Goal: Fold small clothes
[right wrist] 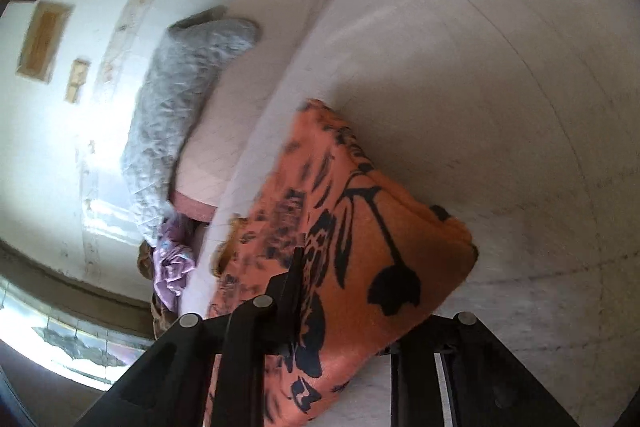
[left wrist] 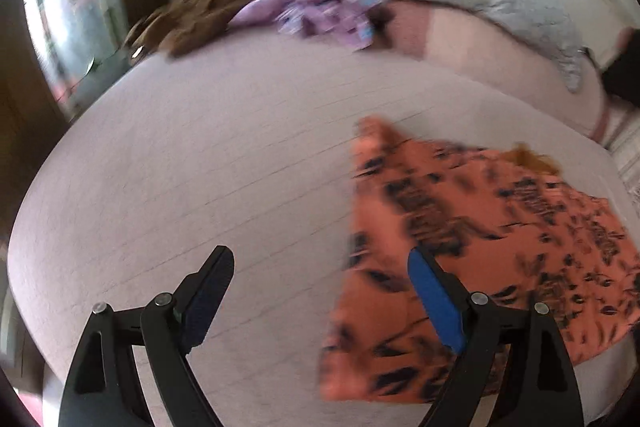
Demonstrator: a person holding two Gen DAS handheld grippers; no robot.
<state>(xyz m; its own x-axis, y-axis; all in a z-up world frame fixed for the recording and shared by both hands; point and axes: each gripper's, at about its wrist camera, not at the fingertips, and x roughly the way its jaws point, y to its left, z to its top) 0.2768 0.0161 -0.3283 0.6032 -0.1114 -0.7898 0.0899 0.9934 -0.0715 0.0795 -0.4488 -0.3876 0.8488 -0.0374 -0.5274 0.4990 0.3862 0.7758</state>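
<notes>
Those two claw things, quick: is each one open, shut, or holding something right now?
Left gripper: open, holding nothing, one finger over the orange patterned garment.
Right gripper: the garment bunches between its fingers; a firm clamp cannot be told.

Left wrist view above the bed (left wrist: pixel 224 155), facing twelve o'clock, right wrist view rolled sideways, close over the orange garment (right wrist: pixel 360 247), shared at four o'clock in the left.

orange garment (right wrist: pixel 352 247) hides right gripper (right wrist: pixel 344 311) fingertips (print blurred).
</notes>
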